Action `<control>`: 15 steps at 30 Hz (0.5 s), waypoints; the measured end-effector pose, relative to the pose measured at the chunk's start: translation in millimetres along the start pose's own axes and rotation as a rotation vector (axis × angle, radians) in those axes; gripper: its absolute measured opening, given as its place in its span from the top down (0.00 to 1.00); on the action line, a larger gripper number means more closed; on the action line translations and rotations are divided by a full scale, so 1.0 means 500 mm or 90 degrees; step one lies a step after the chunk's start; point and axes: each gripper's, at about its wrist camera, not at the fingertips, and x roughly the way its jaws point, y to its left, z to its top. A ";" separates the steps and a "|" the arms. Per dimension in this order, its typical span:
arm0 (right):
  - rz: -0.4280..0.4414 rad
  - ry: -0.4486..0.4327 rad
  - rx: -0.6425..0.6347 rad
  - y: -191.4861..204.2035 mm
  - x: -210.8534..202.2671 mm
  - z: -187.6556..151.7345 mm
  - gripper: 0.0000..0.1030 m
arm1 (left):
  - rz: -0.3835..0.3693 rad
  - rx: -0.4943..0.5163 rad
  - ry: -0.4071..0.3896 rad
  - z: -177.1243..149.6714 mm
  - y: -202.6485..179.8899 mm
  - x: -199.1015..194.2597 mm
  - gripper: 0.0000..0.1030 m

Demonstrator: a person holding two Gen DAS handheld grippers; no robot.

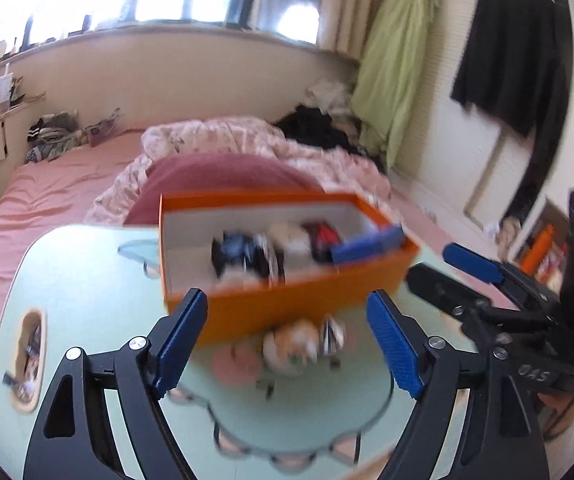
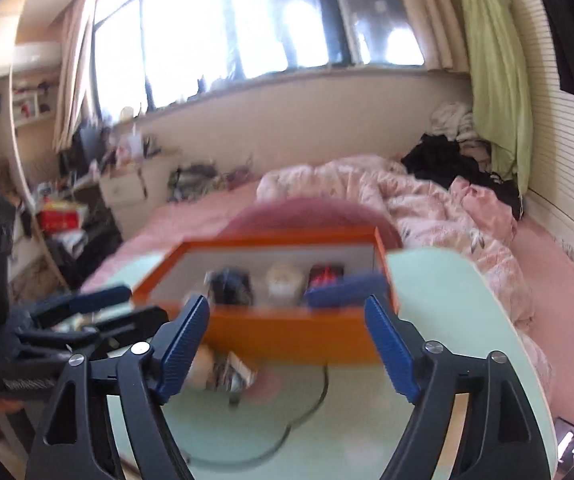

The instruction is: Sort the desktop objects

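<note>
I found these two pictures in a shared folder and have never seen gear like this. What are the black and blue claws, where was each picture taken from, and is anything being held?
They are hand-held grippers, one per hand, each with a wide-angle camera looking along its fingers. One picture is from the left gripper, the other from the right gripper; each also glimpses the other at its edge. Both stand open and hold nothing. On the pale green table stands an orange box holding several blurred items. In front of it lie small things, among them what looks like a plush toy; they are too blurred to name. A bed lies behind.
</note>
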 end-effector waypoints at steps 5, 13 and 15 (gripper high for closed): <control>-0.030 0.169 -0.042 0.022 0.053 -0.070 0.21 | 0.024 0.025 0.087 -0.074 -0.003 0.012 0.21; -0.036 0.211 -0.054 0.024 0.057 -0.090 0.09 | 0.062 0.063 0.134 -0.119 -0.018 0.046 0.15; -0.041 0.209 -0.049 0.017 0.060 -0.091 0.08 | 0.075 0.070 0.130 -0.130 -0.026 0.046 0.05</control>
